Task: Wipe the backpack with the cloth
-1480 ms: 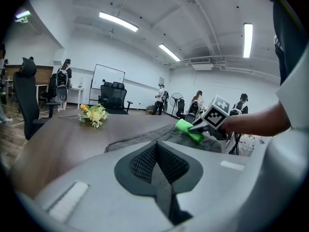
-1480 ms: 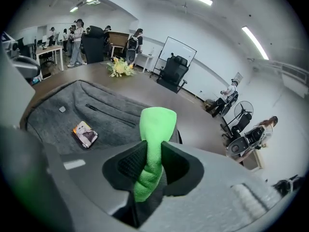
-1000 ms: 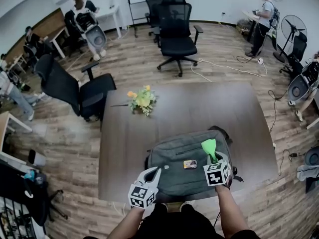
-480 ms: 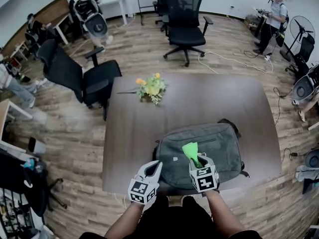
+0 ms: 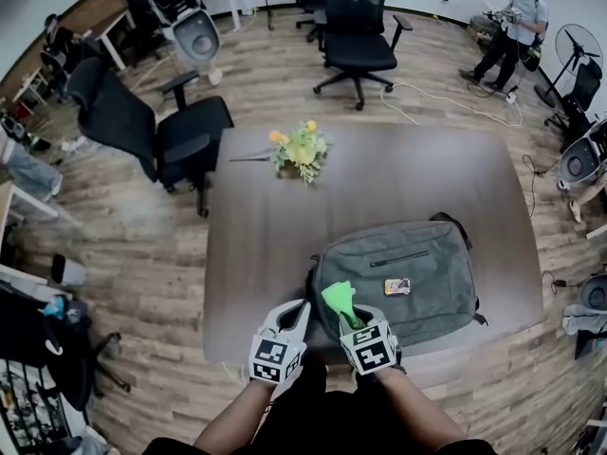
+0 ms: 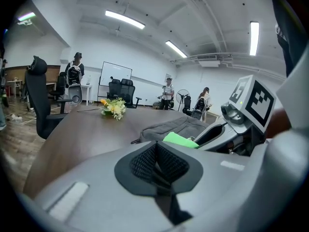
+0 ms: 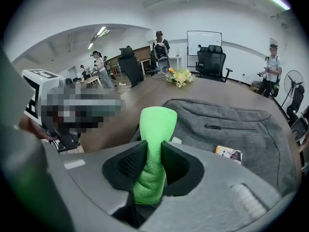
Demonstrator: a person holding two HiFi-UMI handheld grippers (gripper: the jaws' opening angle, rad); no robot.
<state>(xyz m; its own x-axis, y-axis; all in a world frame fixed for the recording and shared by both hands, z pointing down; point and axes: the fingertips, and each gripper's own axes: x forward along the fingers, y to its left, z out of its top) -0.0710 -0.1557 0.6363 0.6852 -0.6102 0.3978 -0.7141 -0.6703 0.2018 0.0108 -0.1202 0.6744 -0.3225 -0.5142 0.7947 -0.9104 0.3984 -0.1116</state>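
A grey backpack (image 5: 403,268) lies flat on the dark wooden table (image 5: 379,178) near its front edge, with a small yellow tag (image 5: 397,286) on it. My right gripper (image 5: 353,317) is shut on a bright green cloth (image 5: 339,301), which sticks up over the backpack's near left corner. In the right gripper view the green cloth (image 7: 154,149) is pinched between the jaws, with the backpack (image 7: 231,127) ahead. My left gripper (image 5: 294,313) is shut with nothing in it, just left of the backpack. The left gripper view shows the cloth (image 6: 179,139) to its right.
A bunch of yellow flowers (image 5: 300,150) lies on the far left of the table. Black office chairs (image 5: 171,136) stand left of and behind the table. People stand at the room's edges, and cables (image 5: 446,112) run over the wooden floor.
My right gripper has carried the green cloth leftward across the backpack, from its right side to its near left corner. The left gripper has stayed at the backpack's left.
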